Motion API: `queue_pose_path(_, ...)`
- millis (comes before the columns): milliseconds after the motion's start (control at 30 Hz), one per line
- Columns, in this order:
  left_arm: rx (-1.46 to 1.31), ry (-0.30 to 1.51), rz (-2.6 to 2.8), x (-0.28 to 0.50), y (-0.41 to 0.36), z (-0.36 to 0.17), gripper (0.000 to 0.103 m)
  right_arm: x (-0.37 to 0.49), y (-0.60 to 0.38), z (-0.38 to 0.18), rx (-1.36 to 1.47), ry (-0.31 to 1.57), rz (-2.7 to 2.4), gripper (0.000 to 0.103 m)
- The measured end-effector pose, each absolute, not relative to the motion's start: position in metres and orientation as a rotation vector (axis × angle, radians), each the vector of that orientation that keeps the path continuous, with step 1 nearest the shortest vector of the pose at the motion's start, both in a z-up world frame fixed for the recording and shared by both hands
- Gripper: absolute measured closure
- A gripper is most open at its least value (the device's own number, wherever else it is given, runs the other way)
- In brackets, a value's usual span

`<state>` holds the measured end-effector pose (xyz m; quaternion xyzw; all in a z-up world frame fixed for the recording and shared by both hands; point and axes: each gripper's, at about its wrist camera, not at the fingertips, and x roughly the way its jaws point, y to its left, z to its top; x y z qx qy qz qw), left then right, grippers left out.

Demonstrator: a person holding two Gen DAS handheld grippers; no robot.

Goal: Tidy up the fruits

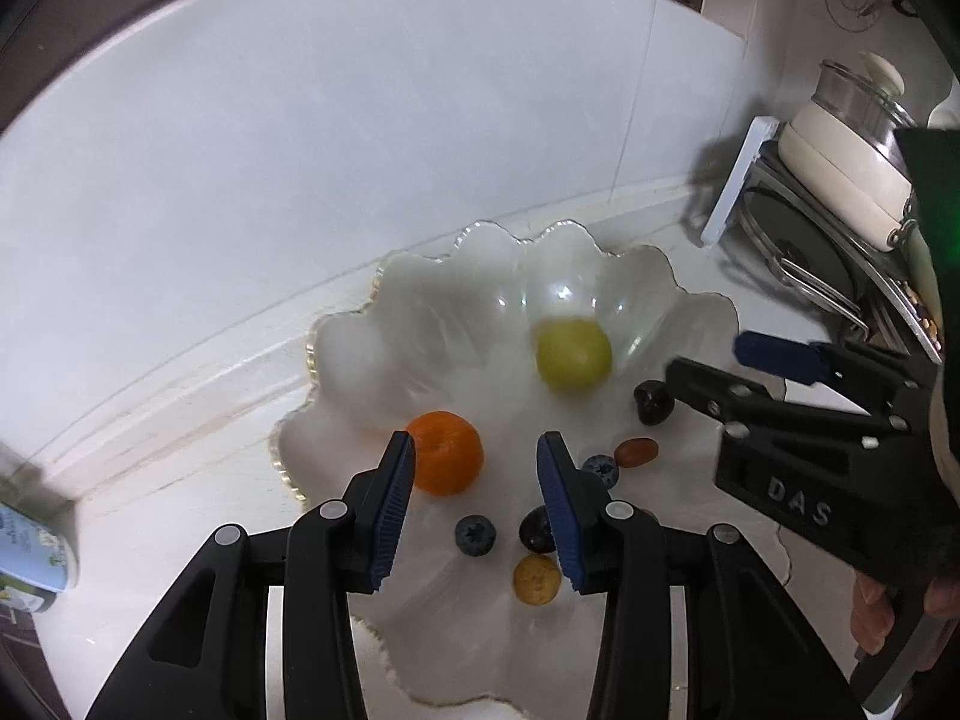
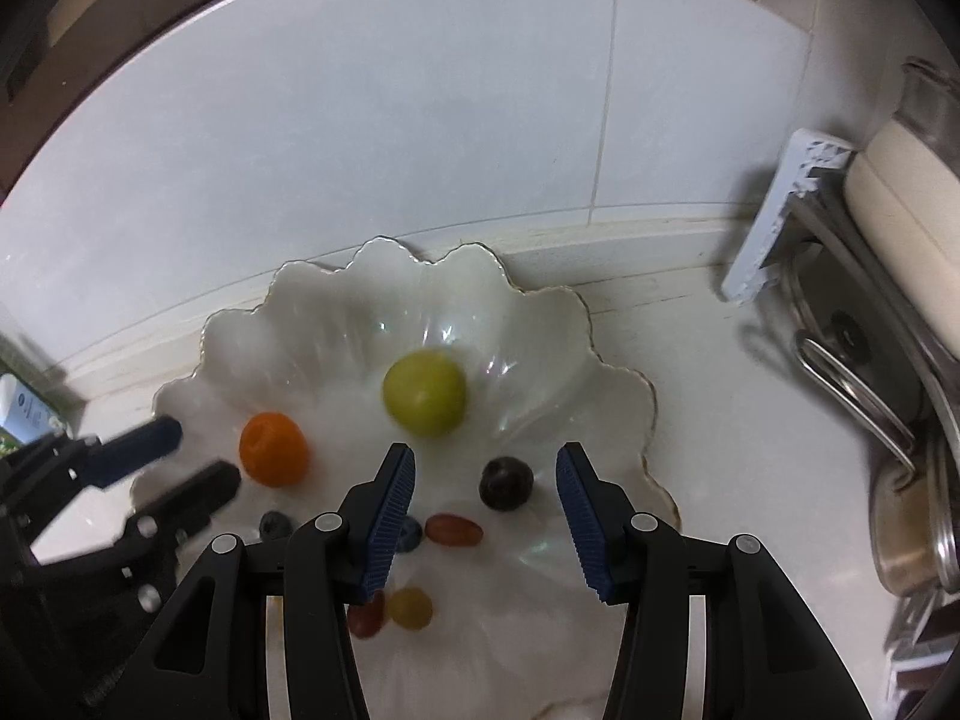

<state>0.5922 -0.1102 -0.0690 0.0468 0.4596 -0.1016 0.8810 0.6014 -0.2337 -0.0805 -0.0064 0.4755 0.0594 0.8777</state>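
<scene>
Against white tiled wall (image 2: 420,138), pale countertop (image 2: 720,372).

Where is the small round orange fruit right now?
The small round orange fruit lies in the white scalloped glass dish, on its left side in both views, left of the yellow-green round fruit and apart from it.

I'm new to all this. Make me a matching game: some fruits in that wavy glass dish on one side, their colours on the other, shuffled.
Fruits:
1. mandarin
2. large round fruit
3. blueberry
4. oval grape

Colours:
A. reddish brown
B. orange
C. dark blue
D. yellow-green

Pairs: 1-B, 2-D, 3-C, 4-A
</scene>
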Motion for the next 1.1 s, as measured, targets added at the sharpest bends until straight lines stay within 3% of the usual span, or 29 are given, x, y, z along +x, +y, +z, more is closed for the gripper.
queue_pose_path(433, 0.115, 0.859, -0.215, 0.541, -0.099, -0.037, 0.059, 0.537, -0.234, -0.049, 0.014, 0.921, 0.103, 0.052)
queue_pose_path(633, 0.125, 0.78, -0.203, 0.505, -0.092, -0.018, 0.048, 0.491, -0.229, -0.029, 0.025, 0.849, 0.073, 0.052)
queue_pose_path(733, 0.127, 0.737, -0.194, 0.487, -0.086, -0.008, 0.041, 0.471, -0.23, -0.021, 0.029, 0.815, 0.039, 0.044)
queue_pose_path(833, 0.13, 0.683, -0.198, 0.468, -0.081, 0.001, 0.031, 0.445, -0.229, -0.013, 0.044, 0.774, 0.013, 0.042)
queue_pose_path(1033, 0.141, 0.613, -0.218, 0.425, -0.074, 0.016, 0.023, 0.395, -0.228, 0.006, 0.037, 0.679, -0.038, 0.042)
queue_pose_path(1100, 0.131, 0.585, -0.233, 0.409, -0.073, 0.021, 0.019, 0.376, -0.229, 0.014, 0.037, 0.646, -0.049, 0.035)
